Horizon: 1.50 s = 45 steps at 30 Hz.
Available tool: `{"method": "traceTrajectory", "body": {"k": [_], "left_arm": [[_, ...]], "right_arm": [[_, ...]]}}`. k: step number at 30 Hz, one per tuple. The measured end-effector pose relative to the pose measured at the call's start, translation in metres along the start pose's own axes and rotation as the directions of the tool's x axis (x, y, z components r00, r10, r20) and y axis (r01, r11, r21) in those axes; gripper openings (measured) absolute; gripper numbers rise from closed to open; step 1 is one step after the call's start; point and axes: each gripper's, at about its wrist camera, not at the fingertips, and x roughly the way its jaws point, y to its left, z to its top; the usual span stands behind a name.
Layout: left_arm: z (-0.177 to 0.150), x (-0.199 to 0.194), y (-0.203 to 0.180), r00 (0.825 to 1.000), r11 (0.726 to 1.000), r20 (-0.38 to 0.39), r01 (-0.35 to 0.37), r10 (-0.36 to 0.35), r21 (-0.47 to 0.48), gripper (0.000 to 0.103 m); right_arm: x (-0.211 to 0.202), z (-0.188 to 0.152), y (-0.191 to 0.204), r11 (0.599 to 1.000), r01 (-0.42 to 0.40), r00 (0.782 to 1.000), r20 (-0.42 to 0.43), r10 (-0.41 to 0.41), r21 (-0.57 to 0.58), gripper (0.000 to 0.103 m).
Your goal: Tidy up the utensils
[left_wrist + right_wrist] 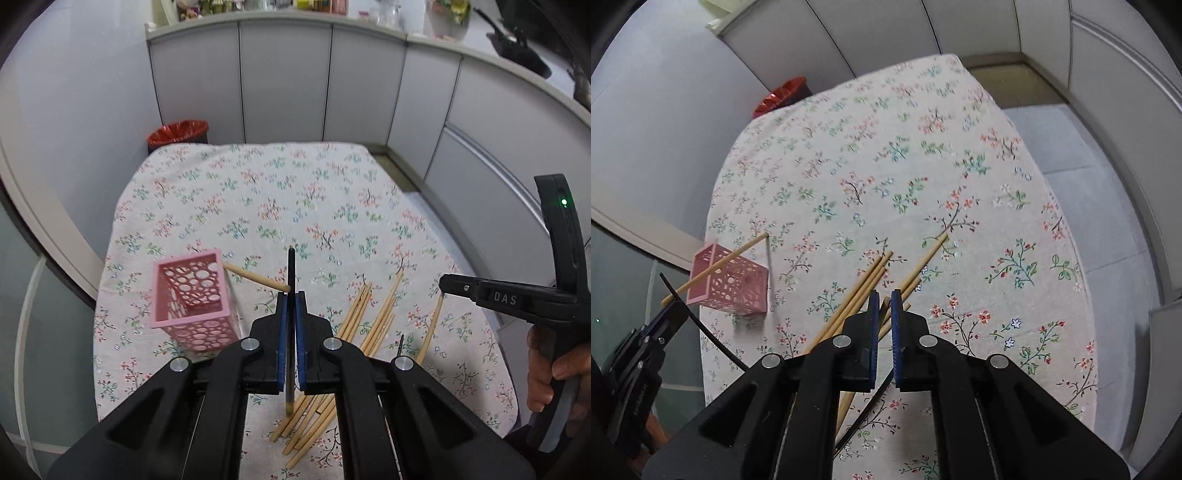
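Observation:
My left gripper [291, 295] is shut on a black-tipped chopstick [291, 269], held above the table just right of the pink perforated holder [192, 295]. One wooden chopstick [255, 277] leans out of the holder. Several wooden chopsticks [365, 317] lie loose on the floral cloth [258, 192]. My right gripper [882, 295] hovers over the chopstick pile [864, 291], its jaws a narrow gap apart with nothing clearly held. The right wrist view shows the holder [731, 280] at the left and my left gripper [670, 314] with its black chopstick [701, 325].
A red-lined bin [179, 133] stands beyond the table's far left corner. Grey cabinet panels [288, 81] wall the back and right. A black chopstick [871, 410] lies under my right gripper.

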Motion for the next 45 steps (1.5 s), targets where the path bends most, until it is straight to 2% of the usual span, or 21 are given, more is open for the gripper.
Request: {"method": "traceTrajectory", "body": {"k": [9,11,17,18,19,22,27,28,31,32,35,39,42,43,44,45], "left_arm": [[-0.001,-0.039,0.009,0.994,0.999,0.107,0.017,-0.014,-0.027,0.003],[0.0,-0.046,0.01,0.991,0.999,0.131,0.019,-0.015,-0.035,0.0],[0.001,-0.073,0.009,0.977,0.999,0.213,0.031,-0.025,-0.027,0.0],[0.002,-0.073,0.009,0.978,0.999,0.206,0.035,-0.03,-0.021,0.0],[0.002,-0.066,0.007,0.986,0.999,0.157,0.053,-0.054,0.009,0.0],[0.0,-0.035,0.003,0.997,0.998,0.045,0.063,-0.064,0.014,0.0],[0.007,0.029,-0.013,0.993,0.997,-0.106,0.055,-0.05,0.047,0.001],[0.011,0.038,-0.016,0.992,0.997,-0.119,0.051,-0.045,0.052,0.003],[0.033,0.076,-0.016,0.984,1.0,-0.181,0.009,-0.005,0.022,0.035],[0.037,0.086,-0.016,0.982,1.0,-0.19,-0.01,0.013,0.017,0.036],[0.05,0.13,-0.017,0.961,0.995,-0.258,-0.097,0.101,0.029,0.035],[0.062,0.183,-0.005,0.912,0.973,-0.343,-0.23,0.224,0.023,0.035],[0.068,0.209,0.003,0.88,0.962,-0.397,-0.272,0.259,0.025,0.035],[0.068,0.218,0.005,0.859,0.96,-0.439,-0.279,0.263,0.027,0.036],[0.064,0.226,0.005,0.831,0.957,-0.489,-0.289,0.267,0.031,0.035],[0.059,0.229,0.004,0.811,0.957,-0.522,-0.288,0.264,0.036,0.035]], "right_arm": [[-0.047,-0.012,0.013,0.996,-0.015,0.992,0.123,0.026,-0.082,0.005],[-0.06,-0.014,0.014,0.995,-0.021,0.987,0.155,0.037,-0.1,0.005],[-0.087,-0.018,0.021,0.991,-0.038,0.971,0.228,0.067,-0.129,0.004],[-0.09,-0.018,0.023,0.99,-0.038,0.969,0.239,0.069,-0.133,0.004],[-0.092,-0.019,0.025,0.99,-0.038,0.967,0.244,0.071,-0.136,0.004],[-0.095,-0.019,0.027,0.99,-0.041,0.966,0.248,0.073,-0.133,0.004],[-0.09,-0.013,0.019,0.994,-0.045,0.971,0.229,0.068,-0.102,0.003],[-0.087,-0.01,0.016,0.995,-0.047,0.973,0.222,0.066,-0.092,0.003],[-0.077,-0.001,0.008,0.997,-0.045,0.979,0.197,0.057,-0.068,0.003],[-0.073,0.003,0.005,0.997,-0.04,0.981,0.189,0.051,-0.063,0.003],[-0.062,0.013,-0.002,0.998,-0.03,0.986,0.165,0.039,-0.059,0.004],[-0.051,0.026,-0.014,0.998,-0.033,0.99,0.137,0.039,-0.044,0.004],[-0.042,0.033,-0.026,0.999,-0.044,0.993,0.107,0.046,-0.02,0.004],[-0.04,0.035,-0.028,0.999,-0.05,0.994,0.099,0.051,-0.015,0.004],[-0.038,0.037,-0.03,0.998,-0.056,0.994,0.091,0.057,-0.011,0.004],[-0.036,0.039,-0.032,0.998,-0.06,0.994,0.087,0.06,-0.008,0.004]]}}
